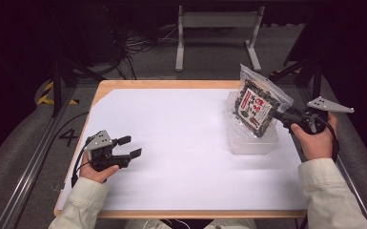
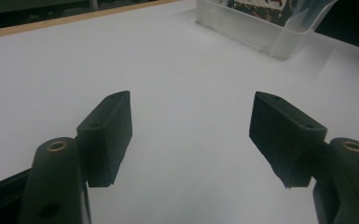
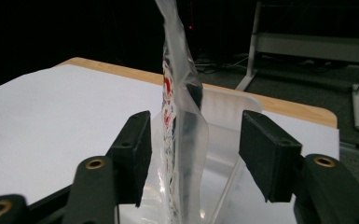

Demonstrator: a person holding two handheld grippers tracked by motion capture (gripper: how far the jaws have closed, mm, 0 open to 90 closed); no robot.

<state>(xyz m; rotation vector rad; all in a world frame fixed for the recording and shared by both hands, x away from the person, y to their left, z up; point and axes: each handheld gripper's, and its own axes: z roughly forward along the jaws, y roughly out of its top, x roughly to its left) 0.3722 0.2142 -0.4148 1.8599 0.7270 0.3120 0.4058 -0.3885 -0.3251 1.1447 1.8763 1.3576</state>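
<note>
A clear plastic pouch (image 1: 259, 101) of dark dried food, labelled in red and white, stands tilted on edge in a shallow transparent tray (image 1: 250, 141) at the right side of the white-covered table (image 1: 181, 138). In the right gripper view the pouch (image 3: 181, 116) rises edge-on, its crinkled film catching the light above the tray's clear wall (image 3: 224, 109).

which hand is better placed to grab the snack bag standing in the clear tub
Right. The right gripper already has its open jaws either side of the snack bag in the clear tub. The left gripper is open over bare white table, far across from it.
</note>
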